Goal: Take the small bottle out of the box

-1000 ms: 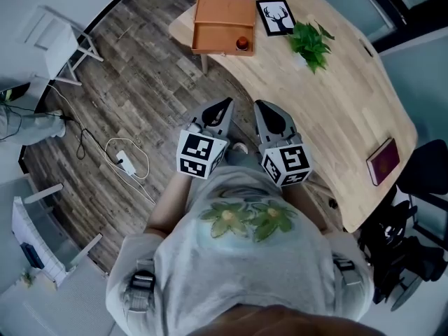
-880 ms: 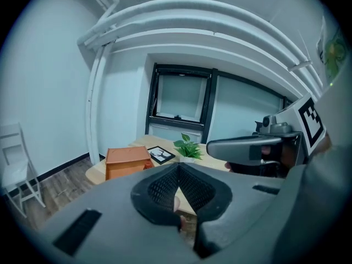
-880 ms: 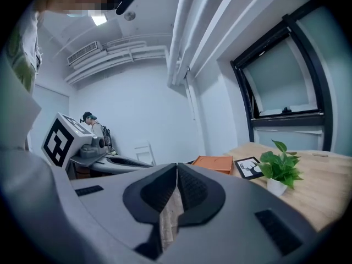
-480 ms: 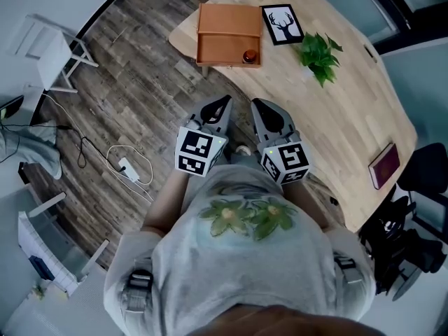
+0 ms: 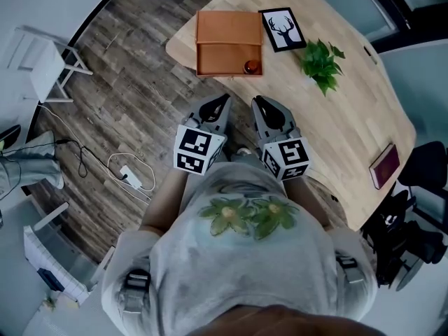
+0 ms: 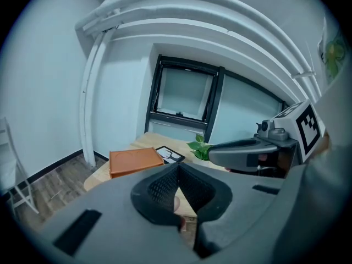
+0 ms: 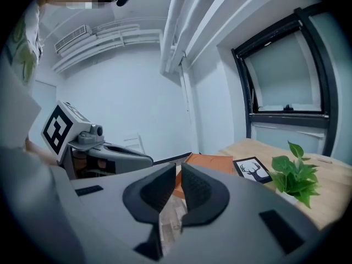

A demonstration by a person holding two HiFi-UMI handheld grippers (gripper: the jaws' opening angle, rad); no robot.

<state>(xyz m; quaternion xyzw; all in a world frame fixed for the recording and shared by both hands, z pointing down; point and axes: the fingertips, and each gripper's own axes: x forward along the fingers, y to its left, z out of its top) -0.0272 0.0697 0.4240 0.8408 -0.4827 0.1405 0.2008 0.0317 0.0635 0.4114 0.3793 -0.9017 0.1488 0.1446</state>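
An open orange box lies on the near-left corner of the wooden table. The small bottle, with a dark red top, stands in its front right corner. Both grippers are held side by side at the person's chest, over the floor and short of the table edge. The left gripper and the right gripper are shut and empty. The left gripper view shows its jaws meeting below the box. In the right gripper view the jaws point at the box. Neither gripper view shows the bottle.
A framed deer picture and a small green plant sit behind and right of the box. A dark red booklet lies at the table's right edge. A cable with a plug block lies on the floor at left. A black chair stands at right.
The table and the box have slid a little lower in the head view, nearer to the grippers. Both grippers keep their place at the chest, jaws still together.
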